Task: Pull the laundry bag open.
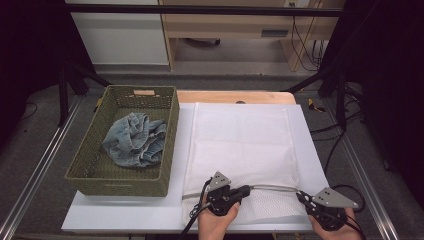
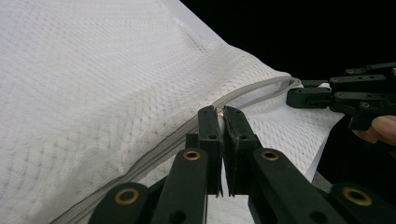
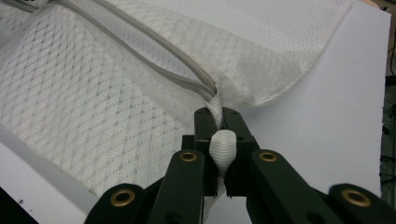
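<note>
White mesh zippered laundry bag (image 1: 242, 145) lies right of the green woven basket (image 1: 125, 142); left gripper (image 1: 246, 190) pinches its zipper pull, right gripper (image 1: 301, 196) clamps its corner fabric.

A high view looks forward and down over the table (image 1: 125, 220). Both gripper views ride close along their jaws, sharing the mesh bag's (image 1: 240, 145) (image 2: 93, 93) (image 3: 93, 107) zip (image 2: 252, 95) (image 3: 177, 74).

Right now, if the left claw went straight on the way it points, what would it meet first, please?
The left claw, shut at the zipper of the white mesh bag, points along that zipper toward the right claw. It would probably slide along the zipper and then meet the right claw, though depth is unclear.
</note>
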Tool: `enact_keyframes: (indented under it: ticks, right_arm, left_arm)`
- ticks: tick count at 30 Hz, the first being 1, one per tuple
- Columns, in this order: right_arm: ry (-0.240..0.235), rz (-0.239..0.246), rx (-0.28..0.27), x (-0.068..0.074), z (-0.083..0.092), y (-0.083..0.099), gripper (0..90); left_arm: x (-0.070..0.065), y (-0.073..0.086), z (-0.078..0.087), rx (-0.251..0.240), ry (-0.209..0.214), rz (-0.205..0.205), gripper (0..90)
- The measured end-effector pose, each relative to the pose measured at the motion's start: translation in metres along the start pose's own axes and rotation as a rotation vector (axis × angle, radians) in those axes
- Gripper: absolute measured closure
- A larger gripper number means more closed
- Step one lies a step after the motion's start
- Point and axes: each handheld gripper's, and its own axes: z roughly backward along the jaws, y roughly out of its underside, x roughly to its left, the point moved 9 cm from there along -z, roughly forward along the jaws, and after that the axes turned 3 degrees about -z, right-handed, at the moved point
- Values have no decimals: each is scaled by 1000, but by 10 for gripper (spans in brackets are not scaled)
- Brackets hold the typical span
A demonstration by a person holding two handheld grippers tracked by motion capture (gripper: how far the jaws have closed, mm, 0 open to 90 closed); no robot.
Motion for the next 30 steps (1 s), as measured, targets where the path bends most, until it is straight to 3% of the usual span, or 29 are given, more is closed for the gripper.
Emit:
enact_keyframes:
  ticks: [18, 30]
  right_arm:
    - [-3, -7, 5, 1, 0, 1, 865]
    - [0, -5, 8, 1, 0, 1, 865]
  left_arm:
    - [6, 2, 6, 13, 13, 5, 868]
    - [15, 1, 14, 4, -6, 10, 868]
